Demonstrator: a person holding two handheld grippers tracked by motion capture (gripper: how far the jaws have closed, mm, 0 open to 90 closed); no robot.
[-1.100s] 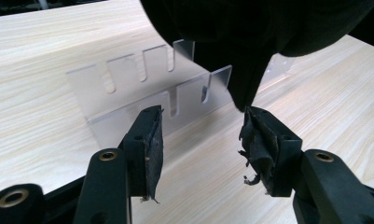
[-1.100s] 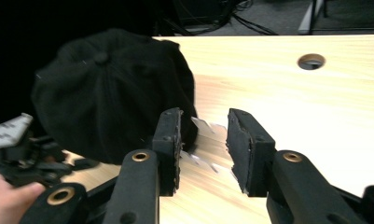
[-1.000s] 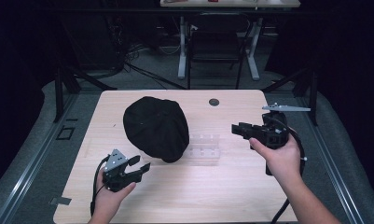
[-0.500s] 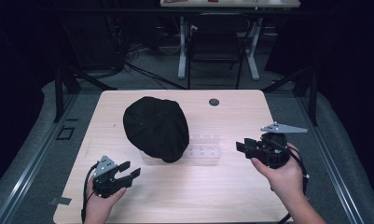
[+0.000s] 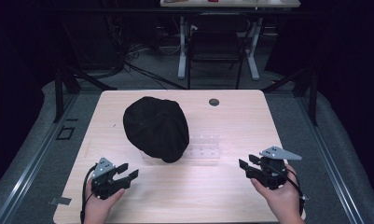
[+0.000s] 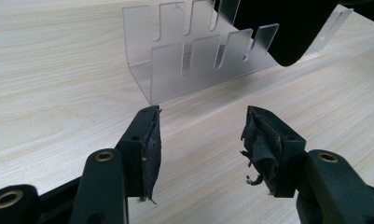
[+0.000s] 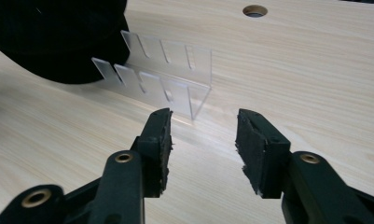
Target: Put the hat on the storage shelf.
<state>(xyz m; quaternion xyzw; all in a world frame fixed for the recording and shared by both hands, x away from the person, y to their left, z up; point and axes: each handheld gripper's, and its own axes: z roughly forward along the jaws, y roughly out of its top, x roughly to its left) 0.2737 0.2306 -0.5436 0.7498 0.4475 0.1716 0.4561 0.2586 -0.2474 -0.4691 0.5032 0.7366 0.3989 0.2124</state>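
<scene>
— Where does the cap (image 5: 155,128) sit right now?

— Middle of the table (image 5: 231,186), a little toward nine o'clock. It is draped over the left end of the clear rack (image 5: 204,145), hiding that end; the rack's other end sticks out at the cap's three o'clock. In your left gripper view the cap (image 6: 278,25) hangs over the slotted walls of the rack (image 6: 194,60), and in your right gripper view you see the cap (image 7: 54,37) covering the far end of the rack (image 7: 161,77).

— And my grippers?

— Your left gripper (image 5: 124,172) is at about seven o'clock from the cap, near the front edge, jaws spread wide with nothing between them — the pads (image 6: 149,135) look frayed. Your right gripper (image 5: 250,167) is at about four o'clock, also wide open and empty, pointing at the rack's bare end. Neither touches the cap or the rack.

— So how far along am I?

— I'd judge the cap is already placed on the rack and released; if anything is left, it is only straightening it.

— Anything else on the table?

— Just the round hole (image 5: 214,101) near the back edge, at about one o'clock.
</scene>
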